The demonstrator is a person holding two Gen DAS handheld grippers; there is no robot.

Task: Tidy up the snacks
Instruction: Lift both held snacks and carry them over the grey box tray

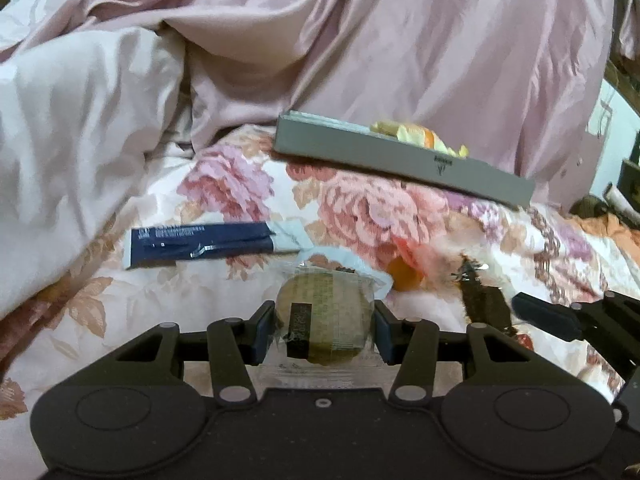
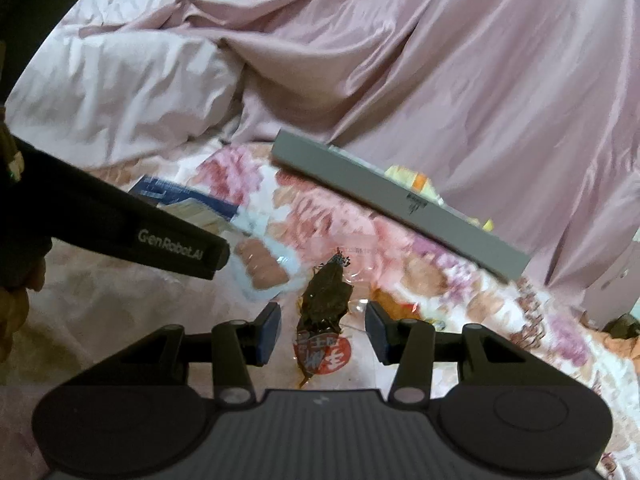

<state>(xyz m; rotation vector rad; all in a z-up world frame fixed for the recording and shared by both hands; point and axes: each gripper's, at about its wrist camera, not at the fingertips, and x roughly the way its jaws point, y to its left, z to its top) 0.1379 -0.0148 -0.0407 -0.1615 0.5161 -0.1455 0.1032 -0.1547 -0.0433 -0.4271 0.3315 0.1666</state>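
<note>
- Left gripper (image 1: 325, 332): black linkage with blue-padded fingers; jaws closed against both sides of a round cake (image 1: 323, 320), a tan-brown disc sealed in clear crinkled film with a dark label strip across its face.
- Right gripper (image 2: 322, 332): same build, ribbed grey top plate; jaws spread wide — a dark snack packet (image 2: 324, 300) lies between the pads, touching neither. Contents look brown, wrinkled and irregular inside glossy clear film, with a red round printed seal at the near end.
- Surface under everything is a bed sheet (image 1: 360, 208), woven cotton look, large pink and rust flowers on cream. Behind it a heap of smooth, satiny mauve bedding (image 1: 440, 40) in deep folds.
- Grey box (image 1: 400, 160): shallow, flat-sided, matte cardboard, long edge toward the cameras with a small dark logo; it rests on the sheet at the foot of the bedding. Yellow and orange crinkly wrappers (image 1: 416, 136) show over its rim.
- Navy sachet (image 1: 200, 244): long flat rectangle, glossy, pale blue end, lying on the sheet left of the cake.
- Orange wrapped sweet (image 1: 404, 276): blurred, just right of the cake — details unreadable.
- In the right wrist view the left gripper's black body crosses the left side, lettered "GenRobot.AI".
</note>
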